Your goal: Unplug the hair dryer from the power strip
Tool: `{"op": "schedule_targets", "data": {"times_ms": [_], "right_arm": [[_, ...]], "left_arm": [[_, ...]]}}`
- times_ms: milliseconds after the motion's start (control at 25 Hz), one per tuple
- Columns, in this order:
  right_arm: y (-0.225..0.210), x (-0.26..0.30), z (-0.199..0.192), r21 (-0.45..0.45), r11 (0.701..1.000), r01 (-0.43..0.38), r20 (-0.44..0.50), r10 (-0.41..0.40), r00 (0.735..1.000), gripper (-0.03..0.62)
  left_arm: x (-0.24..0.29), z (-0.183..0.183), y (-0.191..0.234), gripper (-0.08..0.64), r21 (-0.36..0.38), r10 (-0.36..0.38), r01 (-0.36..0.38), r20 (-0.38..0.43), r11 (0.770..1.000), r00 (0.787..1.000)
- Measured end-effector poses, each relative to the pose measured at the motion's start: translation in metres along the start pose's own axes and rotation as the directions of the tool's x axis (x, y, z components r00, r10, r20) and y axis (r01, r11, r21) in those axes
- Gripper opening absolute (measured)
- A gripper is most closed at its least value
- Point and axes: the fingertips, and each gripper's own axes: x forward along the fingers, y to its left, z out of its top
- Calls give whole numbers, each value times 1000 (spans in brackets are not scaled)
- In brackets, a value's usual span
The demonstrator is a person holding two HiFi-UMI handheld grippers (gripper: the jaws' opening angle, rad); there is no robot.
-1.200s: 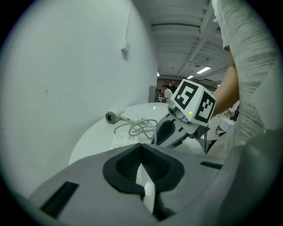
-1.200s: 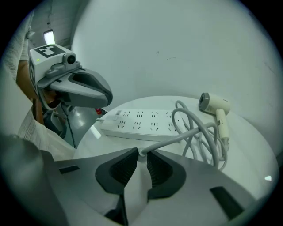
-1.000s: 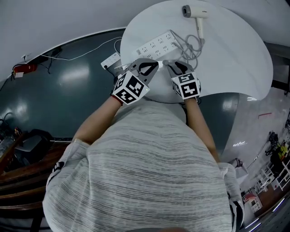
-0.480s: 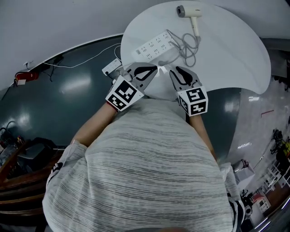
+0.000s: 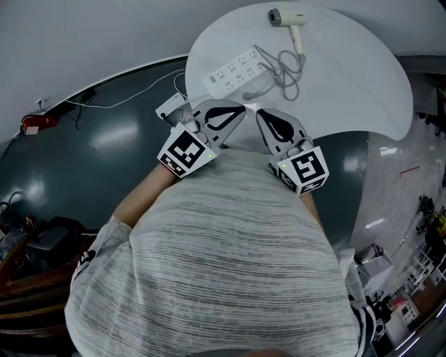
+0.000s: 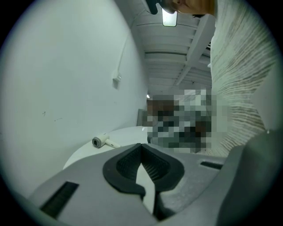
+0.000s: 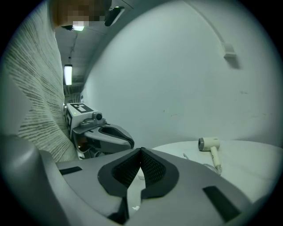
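Observation:
The white hair dryer point(image 5: 286, 17) lies at the far side of the round white table point(image 5: 362, 77). Its cord point(image 5: 286, 70) loops back to the white power strip point(image 5: 235, 70) in the table's middle, where the plug sits in a socket. My left gripper point(image 5: 242, 108) and right gripper point(image 5: 256, 110) hover side by side over the table's near edge, both shut and empty, short of the strip. The left gripper view shows its shut jaw tips point(image 6: 141, 145) with the dryer point(image 6: 101, 141) beyond. In the right gripper view the tips point(image 7: 141, 150) meet, with the dryer point(image 7: 208, 144) to the right.
A second white power block point(image 5: 171, 106) lies on the dark floor left of the table, with a thin white cable point(image 5: 132, 84) running off from it. A pale wall rises behind the table. The left gripper point(image 7: 104, 132) shows at the left of the right gripper view.
Both grippers have lifted and drawn back from the table toward the person, their marker cubes moving apart and down in the head view. Both stayed shut. The dryer and strip lie unmoved.

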Motion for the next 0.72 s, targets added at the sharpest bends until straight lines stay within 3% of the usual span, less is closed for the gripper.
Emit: {"op": "schedule_targets", "data": {"times_ms": [720], "right_arm": [[4, 9, 2, 15, 999, -29, -25, 30, 999, 25]], "left_arm": [[1, 2, 6, 6, -34, -13, 14, 33, 999, 999]]}}
